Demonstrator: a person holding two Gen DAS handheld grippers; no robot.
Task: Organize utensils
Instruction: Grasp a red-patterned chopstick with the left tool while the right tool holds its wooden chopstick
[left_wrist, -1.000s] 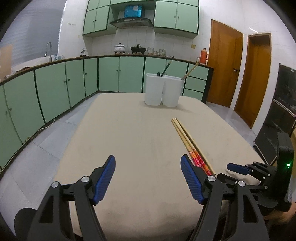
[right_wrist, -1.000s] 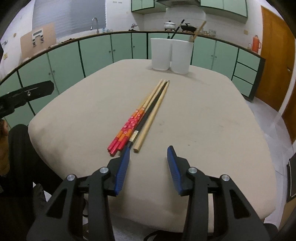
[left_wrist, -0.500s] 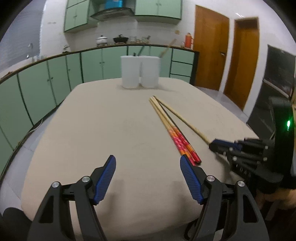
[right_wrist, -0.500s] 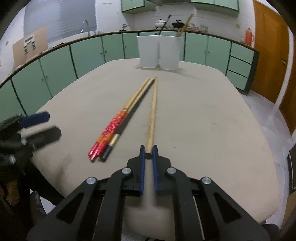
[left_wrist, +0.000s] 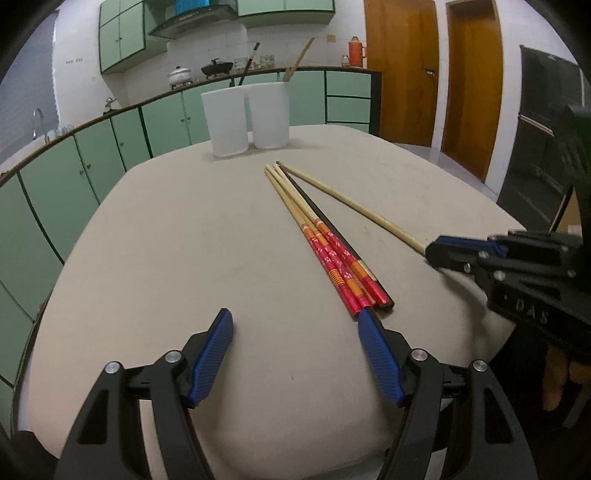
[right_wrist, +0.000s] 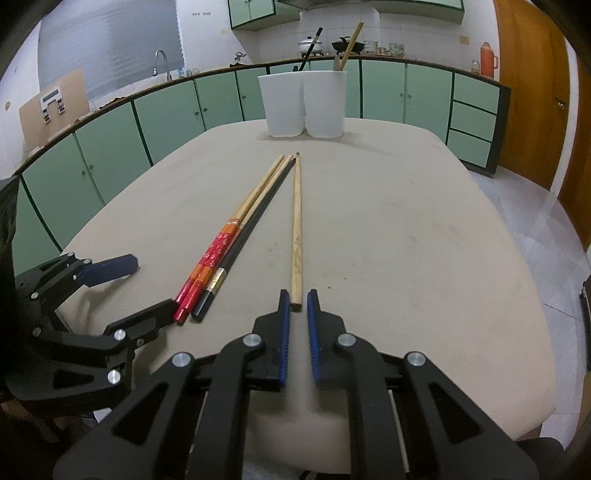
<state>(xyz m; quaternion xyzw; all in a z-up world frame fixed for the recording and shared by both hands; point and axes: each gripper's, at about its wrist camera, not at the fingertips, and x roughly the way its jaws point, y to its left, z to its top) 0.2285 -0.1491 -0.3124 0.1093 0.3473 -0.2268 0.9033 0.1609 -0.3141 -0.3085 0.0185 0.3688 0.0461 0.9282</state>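
Pinching the near end of a plain wooden chopstick (right_wrist: 296, 229) mid-table, the right gripper (right_wrist: 297, 306) has just closed on it, while the left gripper (left_wrist: 295, 332) gapes empty beside three more chopsticks (left_wrist: 325, 243); two white holders (right_wrist: 303, 105) by the far edge already hold some.

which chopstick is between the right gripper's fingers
The plain wooden chopstick, lying apart to the right of the bundled red-handled pair and black chopstick; its near end sits in the right gripper.

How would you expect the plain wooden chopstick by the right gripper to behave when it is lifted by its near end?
The plain wooden chopstick looks thin and straight, so probably stiff and light. Gripped only at its end by the right gripper, it may pivot or droop. It could also roll on the table.
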